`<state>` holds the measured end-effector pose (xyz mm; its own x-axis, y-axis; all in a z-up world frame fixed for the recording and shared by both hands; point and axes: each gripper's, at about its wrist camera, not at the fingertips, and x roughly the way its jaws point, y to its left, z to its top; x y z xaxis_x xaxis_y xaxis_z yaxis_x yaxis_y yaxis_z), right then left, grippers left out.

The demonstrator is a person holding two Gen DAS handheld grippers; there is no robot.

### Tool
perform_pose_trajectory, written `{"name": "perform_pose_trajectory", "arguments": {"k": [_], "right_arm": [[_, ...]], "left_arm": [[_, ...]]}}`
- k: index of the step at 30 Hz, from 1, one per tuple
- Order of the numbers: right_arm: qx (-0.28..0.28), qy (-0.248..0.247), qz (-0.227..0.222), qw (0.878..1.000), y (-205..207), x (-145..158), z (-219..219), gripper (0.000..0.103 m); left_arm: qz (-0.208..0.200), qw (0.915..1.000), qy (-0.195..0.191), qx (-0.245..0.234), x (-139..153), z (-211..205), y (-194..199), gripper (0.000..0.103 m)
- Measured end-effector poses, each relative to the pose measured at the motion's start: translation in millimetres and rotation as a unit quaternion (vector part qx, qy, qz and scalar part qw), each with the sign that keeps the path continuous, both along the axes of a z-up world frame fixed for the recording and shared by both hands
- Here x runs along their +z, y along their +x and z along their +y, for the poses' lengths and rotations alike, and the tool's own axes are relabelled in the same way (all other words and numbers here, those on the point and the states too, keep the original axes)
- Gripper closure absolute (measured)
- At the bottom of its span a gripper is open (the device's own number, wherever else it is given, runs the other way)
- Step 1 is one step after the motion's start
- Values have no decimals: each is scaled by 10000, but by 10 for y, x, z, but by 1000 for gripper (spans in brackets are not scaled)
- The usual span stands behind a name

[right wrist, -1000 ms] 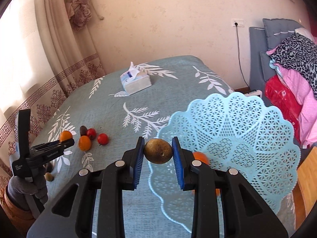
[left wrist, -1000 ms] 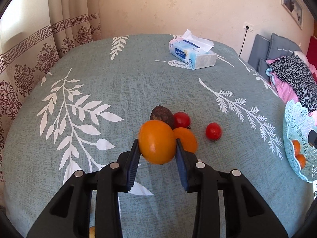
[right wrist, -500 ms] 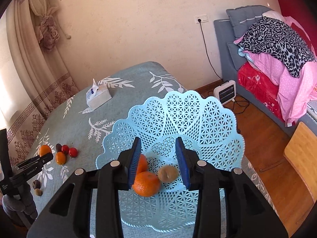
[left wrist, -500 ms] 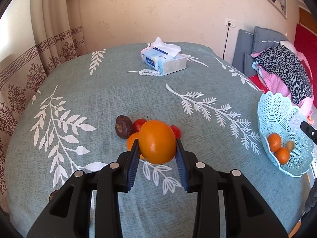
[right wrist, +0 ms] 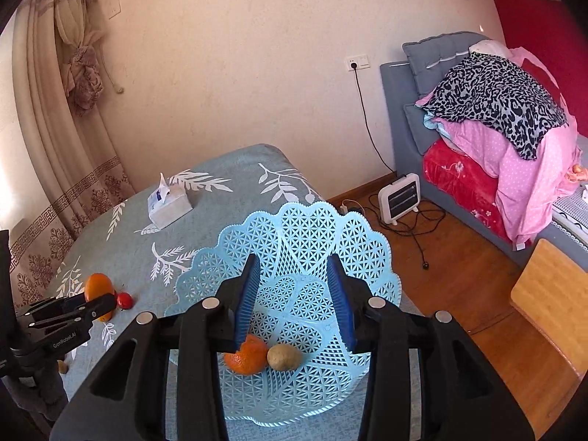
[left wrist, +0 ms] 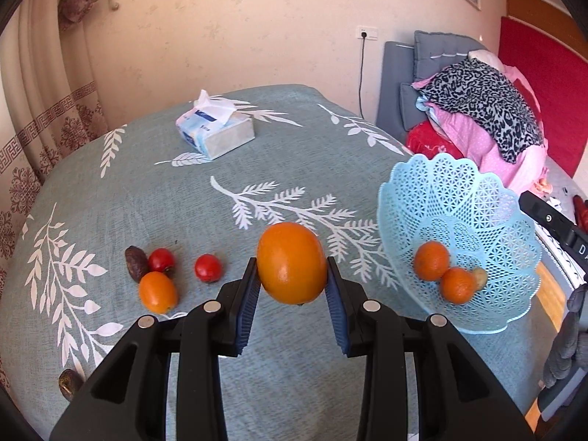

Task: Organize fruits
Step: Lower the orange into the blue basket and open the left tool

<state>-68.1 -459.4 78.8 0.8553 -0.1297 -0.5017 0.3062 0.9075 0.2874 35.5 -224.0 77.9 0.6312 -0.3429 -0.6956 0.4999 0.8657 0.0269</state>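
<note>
My left gripper (left wrist: pixel 291 288) is shut on a large orange (left wrist: pixel 291 262), held above the leaf-patterned tablecloth just left of the pale blue lattice basket (left wrist: pixel 441 172). Two mandarins (left wrist: pixel 431 260) and a brown fruit (left wrist: pixel 479 277) lie in the basket. On the cloth to the left lie a small orange (left wrist: pixel 158 291), two red tomatoes (left wrist: pixel 208 267) and a dark brown fruit (left wrist: pixel 135 262). My right gripper (right wrist: pixel 296 301) hovers open over the basket (right wrist: pixel 316 213) with nothing between its pads. Below it lie the brown fruit (right wrist: pixel 283 357) and a mandarin (right wrist: pixel 247 354).
A tissue box (left wrist: pixel 217 130) stands at the table's far side. Another small brown fruit (left wrist: pixel 68 386) lies at the near left edge. Right of the table are a bed piled with clothes (right wrist: pixel 496 110), a small heater (right wrist: pixel 400 196) with cables on the floor, and a wooden stool (right wrist: pixel 551 294).
My right gripper let go of the brown fruit, which now lies in the basket, and its jaws opened. My left gripper carried the large orange rightward, nearer the basket.
</note>
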Motion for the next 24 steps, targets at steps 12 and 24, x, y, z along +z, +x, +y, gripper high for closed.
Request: {"name": "perform_pose_trajectory", "arguments": {"k": [12,24], "right_arm": [[-110,104,-38,9999,-67,-38,-127,64],[-200,192,-1,9996,-63,-103,-212,64]], "left_arm": [[-50,9963,31,-855,-51,-799,-10,68],[-99,9933,-73,-1145,-120,-1200,91,44]]}}
